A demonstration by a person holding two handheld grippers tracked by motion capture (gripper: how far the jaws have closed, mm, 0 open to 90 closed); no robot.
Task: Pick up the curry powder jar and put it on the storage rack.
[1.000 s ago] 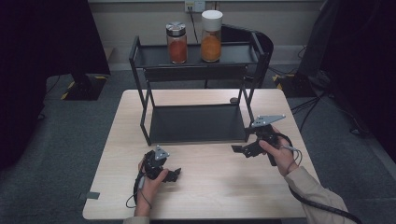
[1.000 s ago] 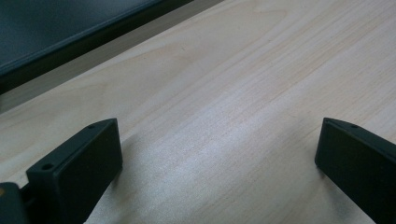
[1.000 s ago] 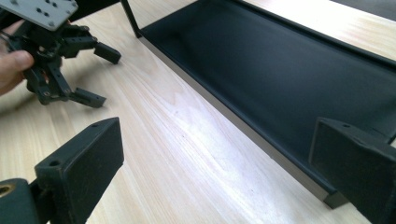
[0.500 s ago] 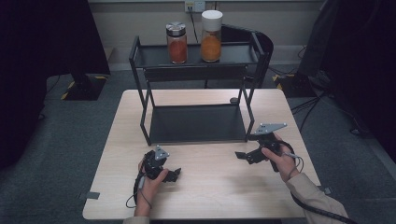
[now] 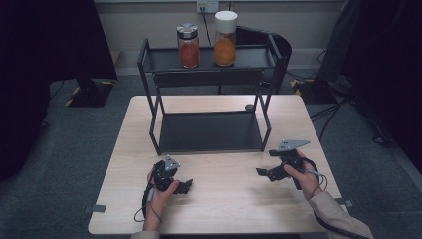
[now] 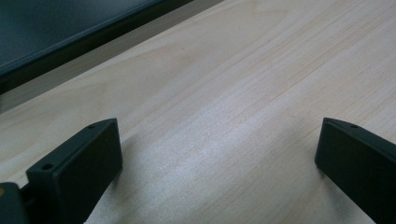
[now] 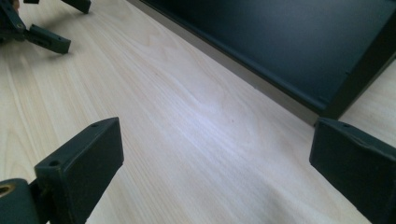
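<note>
A black two-tier metal rack (image 5: 149,64) stands at the back of the wooden table (image 5: 129,149). On its top shelf sit a glass jar with a metal lid (image 5: 188,46) and a taller jar with a white lid (image 5: 225,39), both holding orange powder. My left gripper (image 5: 183,187) rests near the front left of the table, open, with bare wood between its jaws (image 6: 219,154). My right gripper (image 5: 263,173) hovers low at the front right, open and holding nothing, pointing left toward the rack's lower shelf (image 7: 289,42).
The rack's lower shelf (image 5: 209,132) is bare. A small dark round object (image 5: 249,107) lies on the table behind the rack's right leg. Cables trail from both grippers. Dark furniture and floor cables surround the table.
My right gripper has moved toward the table's front edge and slightly right, lower over the table. My left gripper has stayed put.
</note>
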